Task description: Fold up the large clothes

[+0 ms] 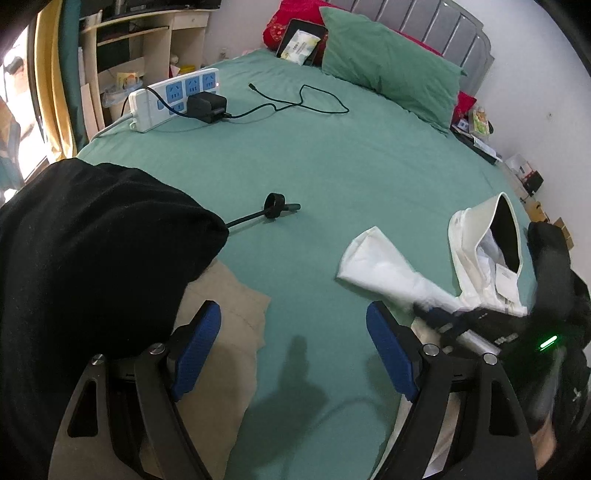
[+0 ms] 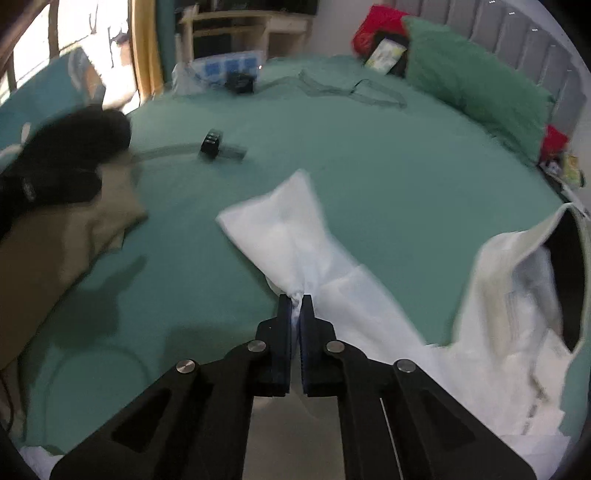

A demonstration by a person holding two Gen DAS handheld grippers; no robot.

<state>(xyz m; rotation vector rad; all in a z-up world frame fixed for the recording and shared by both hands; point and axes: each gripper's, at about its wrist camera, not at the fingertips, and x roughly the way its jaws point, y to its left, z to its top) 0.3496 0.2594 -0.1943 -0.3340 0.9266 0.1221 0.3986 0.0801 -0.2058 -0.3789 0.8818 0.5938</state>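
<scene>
Across the green bedsheet (image 1: 332,166) your white garment (image 2: 498,295) lay unfolded; your right gripper (image 2: 295,301) pinched its sleeve (image 2: 284,229), your left gripper (image 1: 293,354) gaped empty. Folding had barely begun.

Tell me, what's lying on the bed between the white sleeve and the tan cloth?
Only bare green sheet separates the white sleeve from the tan cloth, in the right wrist view.

home bedroom: bed (image 1: 332,155), green pillow (image 1: 388,62), padded headboard (image 1: 443,22), shelf unit (image 1: 147,40)
</scene>
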